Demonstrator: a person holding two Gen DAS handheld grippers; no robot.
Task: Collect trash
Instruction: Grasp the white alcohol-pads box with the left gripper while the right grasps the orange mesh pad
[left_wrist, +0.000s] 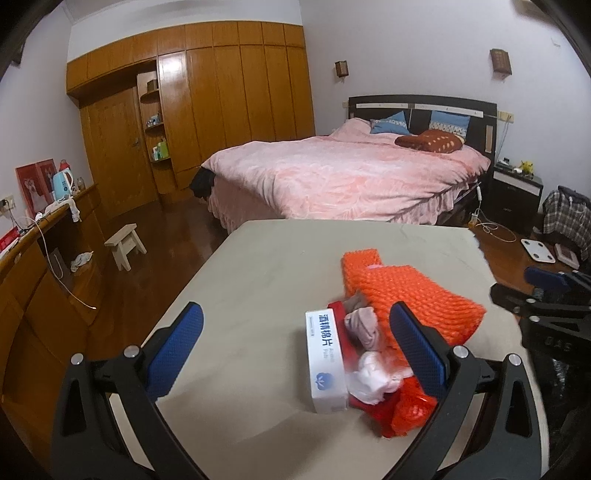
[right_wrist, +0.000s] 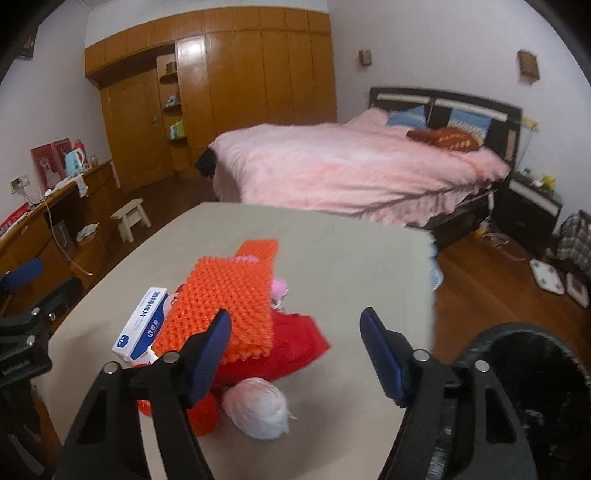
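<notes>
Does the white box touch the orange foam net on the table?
Touching. In the right wrist view the orange foam net rests against the white box, with no gap between them.

The table (right_wrist: 343, 258) is plain beige. On it lies an orange foam net (right_wrist: 229, 306) with a bumpy pattern, a white box (right_wrist: 142, 328) with blue letters, a red bag (right_wrist: 295, 339) and a pale pink-white plastic ball (right_wrist: 260, 410). The bin (right_wrist: 532, 373) is black. The bed cover (left_wrist: 332, 177) is pink, the pillows (left_wrist: 391, 123) blue, and one cushion (left_wrist: 430, 142) is dark red with light dots. The wardrobe (left_wrist: 221, 92) is brown wood. Both grippers have blue pads (left_wrist: 417, 347) on black frames.
</notes>
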